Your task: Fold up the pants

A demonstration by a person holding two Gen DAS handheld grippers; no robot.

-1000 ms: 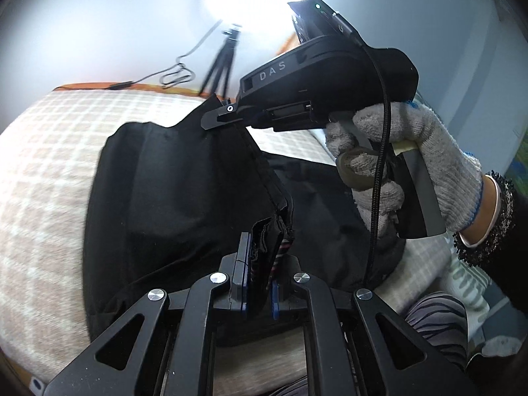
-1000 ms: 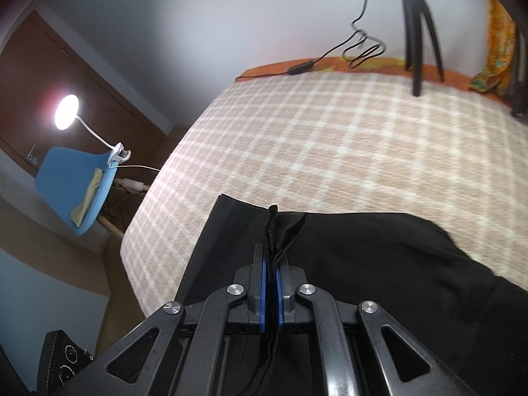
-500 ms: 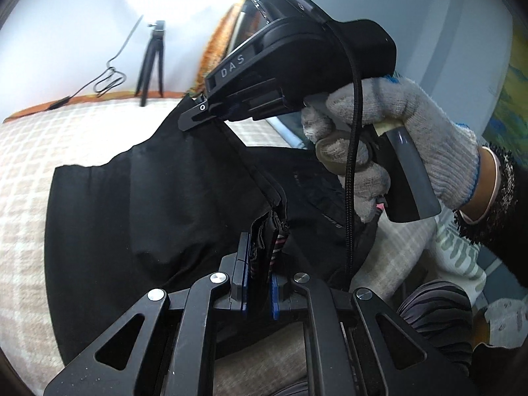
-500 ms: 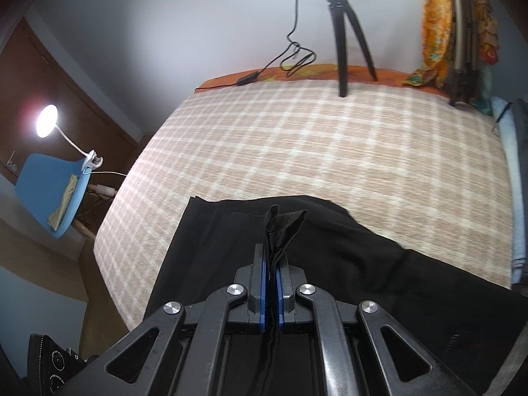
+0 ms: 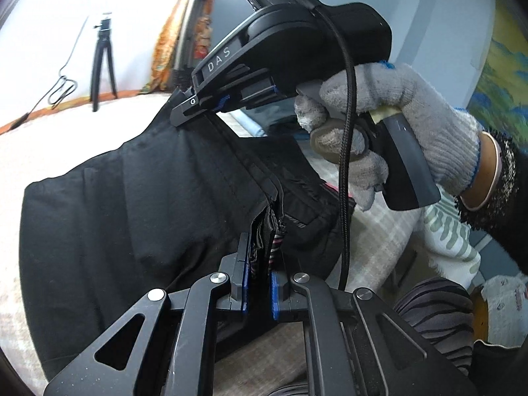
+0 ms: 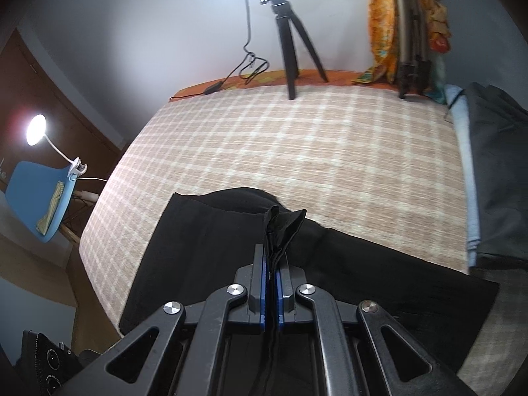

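Black pants [image 5: 138, 198] hang lifted over the checked bed [image 6: 297, 145]. My left gripper [image 5: 260, 257] is shut on a bunched edge of the pants with a striped lining. My right gripper [image 6: 271, 257] is shut on another bunched edge of the pants [image 6: 204, 231], which drape down onto the bed. In the left wrist view the right gripper [image 5: 188, 109] shows above, held by a gloved hand [image 5: 412, 125], pinching the fabric's top edge.
A black tripod [image 6: 290, 33] and a cable [image 6: 250, 62] stand at the bed's far edge. Folded clothes [image 6: 495, 171] lie stacked on the right. A blue chair [image 6: 43, 198] with a clip lamp [image 6: 36, 128] stands left of the bed.
Both grippers have lifted and swung with the pants still held. The view has turned right, and more of the bed and the clothes stack shows.
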